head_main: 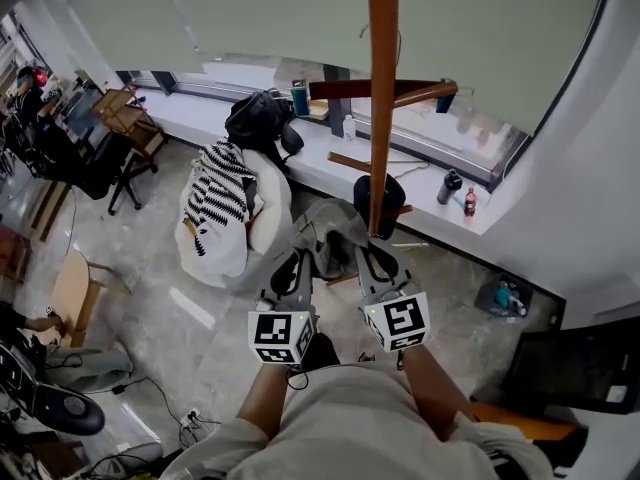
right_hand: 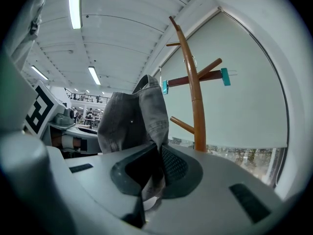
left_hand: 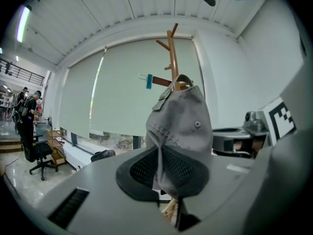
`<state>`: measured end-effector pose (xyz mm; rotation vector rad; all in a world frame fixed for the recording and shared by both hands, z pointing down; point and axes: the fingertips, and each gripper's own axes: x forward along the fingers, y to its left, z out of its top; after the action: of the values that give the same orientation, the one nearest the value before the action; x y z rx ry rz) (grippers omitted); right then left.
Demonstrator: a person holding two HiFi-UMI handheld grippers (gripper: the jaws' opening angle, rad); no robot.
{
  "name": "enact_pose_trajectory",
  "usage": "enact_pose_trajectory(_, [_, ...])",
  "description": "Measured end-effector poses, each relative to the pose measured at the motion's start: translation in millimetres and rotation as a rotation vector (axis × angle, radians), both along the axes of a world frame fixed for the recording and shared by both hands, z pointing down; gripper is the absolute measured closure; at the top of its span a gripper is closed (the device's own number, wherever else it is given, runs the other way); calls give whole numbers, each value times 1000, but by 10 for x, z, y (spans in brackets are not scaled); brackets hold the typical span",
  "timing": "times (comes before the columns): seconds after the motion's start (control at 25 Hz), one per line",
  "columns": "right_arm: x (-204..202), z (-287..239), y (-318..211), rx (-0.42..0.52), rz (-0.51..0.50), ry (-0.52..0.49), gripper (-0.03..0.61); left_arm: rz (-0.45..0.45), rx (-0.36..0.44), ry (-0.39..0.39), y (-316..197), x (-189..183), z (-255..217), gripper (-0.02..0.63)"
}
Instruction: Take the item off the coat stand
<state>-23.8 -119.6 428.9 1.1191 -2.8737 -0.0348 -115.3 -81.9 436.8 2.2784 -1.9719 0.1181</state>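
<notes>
While the left hand-held gripper (head_main: 298, 268) and the right hand-held gripper (head_main: 372, 263) each pinch its lower edge, jaws almost together, the grey denim garment (head_main: 330, 233) hangs between and ahead of them, its long axis upward along the brown wooden coat stand (head_main: 381, 88), nearer the right one.

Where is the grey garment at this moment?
In the head view the grey garment hangs at the centre, pinched between the left tool and the right tool, close to the wooden coat stand.
</notes>
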Motion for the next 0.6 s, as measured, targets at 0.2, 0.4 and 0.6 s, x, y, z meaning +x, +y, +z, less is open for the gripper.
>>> enact_pose_trajectory(0.2, [22, -44, -35, 5, 6, -6, 568, 10, 6, -5, -44, 22, -30, 577])
enact_pose_trajectory(0.4, [2, -47, -75, 5, 14, -4, 568, 15, 6, -8, -82, -14, -40, 577])
enact_pose_trajectory(0.6, [-51, -33, -97, 2, 12, 8, 568, 15, -4, -2, -116, -72, -11, 577])
